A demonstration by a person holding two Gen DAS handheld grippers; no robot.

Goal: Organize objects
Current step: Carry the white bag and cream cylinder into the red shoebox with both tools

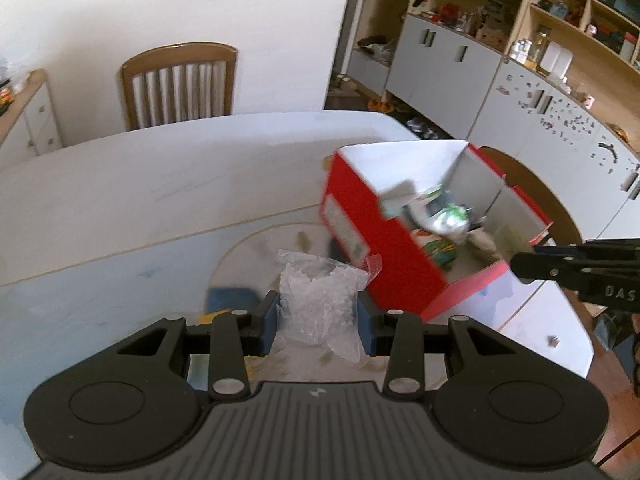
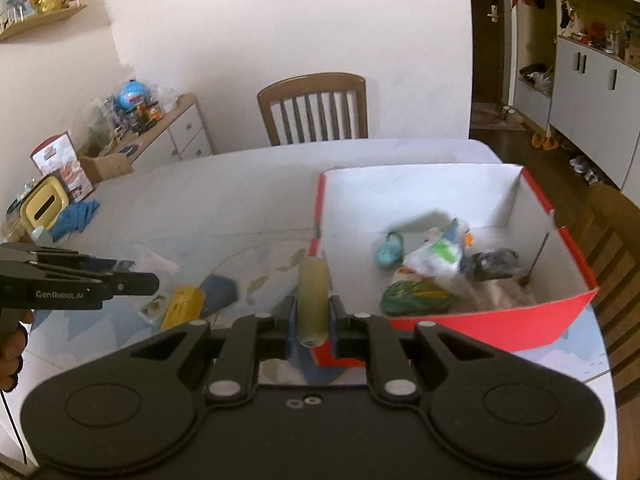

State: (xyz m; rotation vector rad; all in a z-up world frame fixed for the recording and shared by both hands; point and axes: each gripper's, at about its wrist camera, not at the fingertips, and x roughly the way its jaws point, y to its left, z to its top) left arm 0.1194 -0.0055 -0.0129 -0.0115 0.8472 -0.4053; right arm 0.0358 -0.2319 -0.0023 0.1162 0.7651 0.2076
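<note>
A: Left-wrist view first. Count?
B: One left tool (image 1: 318, 322), pads pinching one clear bag of white granules (image 1: 320, 300), held above the surface (image 1: 120, 200). One red box (image 1: 400, 240), open, just right of the bag, several packets inside. One chair (image 1: 180, 80) beyond.

A: Right-wrist view?
B: One right tool (image 2: 313, 322), pressed on one tan cylinder (image 2: 312, 296), at the box's near-left corner. On the surface: one yellow packet (image 2: 184, 306), one blue item (image 2: 220, 288) touching it.
</note>
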